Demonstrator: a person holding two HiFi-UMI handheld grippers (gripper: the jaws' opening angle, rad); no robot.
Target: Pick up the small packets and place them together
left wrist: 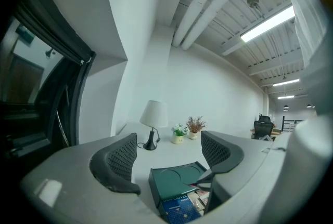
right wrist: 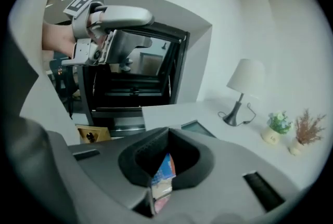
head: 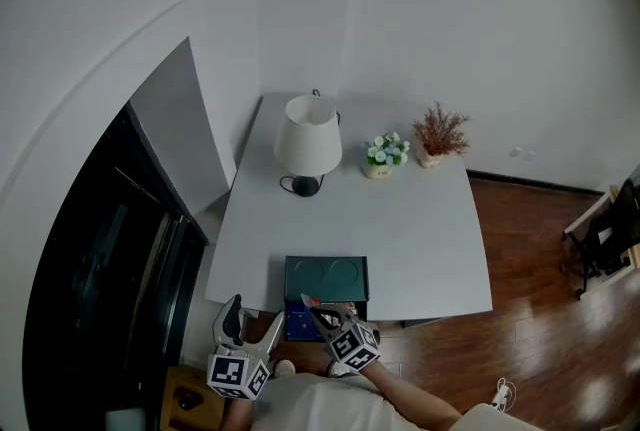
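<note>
My right gripper point(right wrist: 166, 161) is shut on a small blue, orange and white packet point(right wrist: 162, 180) that sticks up between its pads. In the head view the right gripper point(head: 314, 305) hovers over the open front of a dark green box point(head: 326, 275) at the table's near edge, and the packet point(head: 309, 300) shows as a pale sliver at its tip. Inside the box lie a blue carton point(left wrist: 180, 209) and more small packets point(left wrist: 200, 198). My left gripper point(left wrist: 169, 154) stands open and empty, just left of the box, with the left gripper point(head: 250, 321) off the table's front edge.
On the white table point(head: 420, 229) stand a white lamp point(head: 308, 141), a small flower pot point(head: 383, 155) and a dried plant point(head: 438, 135) along the far side. A dark glass door point(head: 110, 249) lies to the left. Wooden floor point(head: 540, 259) lies to the right.
</note>
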